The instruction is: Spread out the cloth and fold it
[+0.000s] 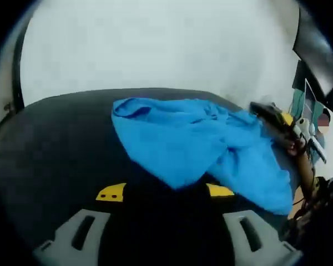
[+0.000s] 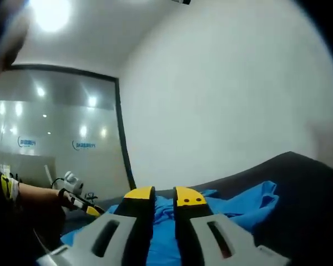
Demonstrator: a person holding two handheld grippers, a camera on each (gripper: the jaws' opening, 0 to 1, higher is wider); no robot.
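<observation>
Left hand-held gripper (image 1: pixel 165 191) wide before crumpled cloth (image 1: pixel 200 147); right hand-held gripper (image 2: pixel 165 195) clamping cloth.

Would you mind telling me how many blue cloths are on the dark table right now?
1. A single crumpled blue cloth lies on the dark table, ahead of the open left tool; the right tool appears shut on it. Its folds could hide more.

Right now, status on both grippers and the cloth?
Left gripper open, short of the cloth. Right gripper jaws nearly shut over the blue cloth; grip cannot be confirmed. Cloth bunched on dark table, not yet spread. Nothing in the way.
</observation>
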